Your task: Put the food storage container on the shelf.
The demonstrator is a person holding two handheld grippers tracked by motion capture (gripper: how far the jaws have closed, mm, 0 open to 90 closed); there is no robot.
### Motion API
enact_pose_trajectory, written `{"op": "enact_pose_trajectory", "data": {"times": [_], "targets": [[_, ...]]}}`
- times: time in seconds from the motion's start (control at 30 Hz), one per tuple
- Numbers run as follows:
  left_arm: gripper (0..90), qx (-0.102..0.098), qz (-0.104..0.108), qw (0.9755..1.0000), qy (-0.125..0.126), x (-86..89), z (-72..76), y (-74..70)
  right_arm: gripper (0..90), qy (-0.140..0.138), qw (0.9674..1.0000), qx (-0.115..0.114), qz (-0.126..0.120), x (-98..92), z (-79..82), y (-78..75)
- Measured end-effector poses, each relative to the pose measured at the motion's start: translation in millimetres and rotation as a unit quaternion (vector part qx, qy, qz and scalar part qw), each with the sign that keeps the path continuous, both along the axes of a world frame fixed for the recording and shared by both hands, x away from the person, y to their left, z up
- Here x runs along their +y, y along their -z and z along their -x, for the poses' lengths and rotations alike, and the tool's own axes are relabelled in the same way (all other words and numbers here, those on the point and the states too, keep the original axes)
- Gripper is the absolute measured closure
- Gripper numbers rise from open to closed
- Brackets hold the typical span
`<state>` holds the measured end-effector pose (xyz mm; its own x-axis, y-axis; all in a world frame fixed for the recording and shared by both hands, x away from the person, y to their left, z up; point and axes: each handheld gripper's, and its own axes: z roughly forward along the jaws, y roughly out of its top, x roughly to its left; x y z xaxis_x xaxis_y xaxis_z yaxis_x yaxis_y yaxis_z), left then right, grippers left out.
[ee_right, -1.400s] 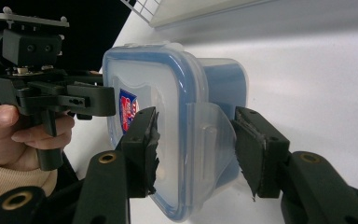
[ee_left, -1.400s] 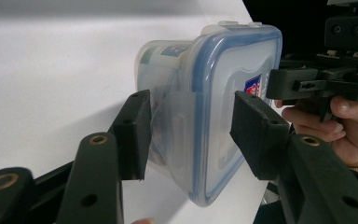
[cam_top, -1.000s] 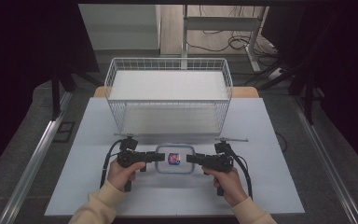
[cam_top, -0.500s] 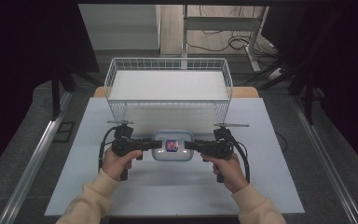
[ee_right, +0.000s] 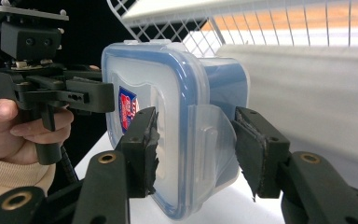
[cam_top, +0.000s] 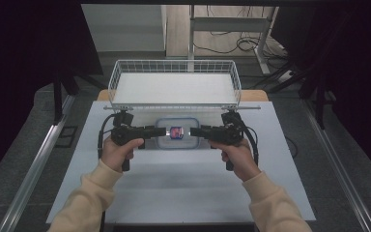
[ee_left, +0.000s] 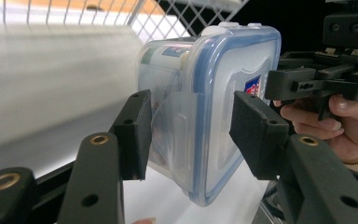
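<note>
The clear plastic food box with the blue-rimmed lid point(cam_top: 176, 133) is held off the white table point(cam_top: 174, 183), clamped at opposite ends by the left gripper point(cam_top: 160, 131) and right gripper point(cam_top: 195, 131), just before the white wire basket point(cam_top: 174, 67), where placing is judged left.

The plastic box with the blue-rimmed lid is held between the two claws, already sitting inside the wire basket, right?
Not inside. The plastic box is held by the left claw and right claw in front of the wire basket, above the table, as the high view shows.
</note>
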<state>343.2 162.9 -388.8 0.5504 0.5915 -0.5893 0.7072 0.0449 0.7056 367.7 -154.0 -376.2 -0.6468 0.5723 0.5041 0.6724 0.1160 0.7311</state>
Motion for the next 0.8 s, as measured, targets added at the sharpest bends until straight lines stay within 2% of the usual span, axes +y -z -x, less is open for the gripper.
{"op": "enact_pose_trajectory", "data": {"times": [0.33, 0.53, 0.6, 0.7, 0.8], "targets": [[49.6, -0.024, 0.012, 0.9996, -0.001, 7.7, -34.3, -41.5, 50.6, -0.005, 0.9993, -0.034, 0.011, 7.7, -32.2, -49.4], [49.6, -0.037, 0.012, 0.9992, -0.007, 12.1, -61.5, -68.1, 50.6, -0.008, 0.9987, -0.050, 0.008, 12.3, -61.2, -76.6], [49.6, -0.035, 0.010, 0.9993, -0.007, 12.5, -72.9, -73.9, 50.6, -0.009, 0.9985, -0.053, 0.008, 13.0, -71.6, -82.9], [49.6, -0.027, 0.007, 0.9996, -0.005, 12.4, -91.6, -80.1, 50.5, -0.005, 0.9991, -0.041, 0.002, 13.1, -88.5, -87.6], [49.6, -0.010, 0.008, 0.9999, -0.004, 10.8, -109.8, -78.7, 50.0, -0.002, 0.9994, -0.033, 0.003, 12.7, -107.2, -89.1]]}}
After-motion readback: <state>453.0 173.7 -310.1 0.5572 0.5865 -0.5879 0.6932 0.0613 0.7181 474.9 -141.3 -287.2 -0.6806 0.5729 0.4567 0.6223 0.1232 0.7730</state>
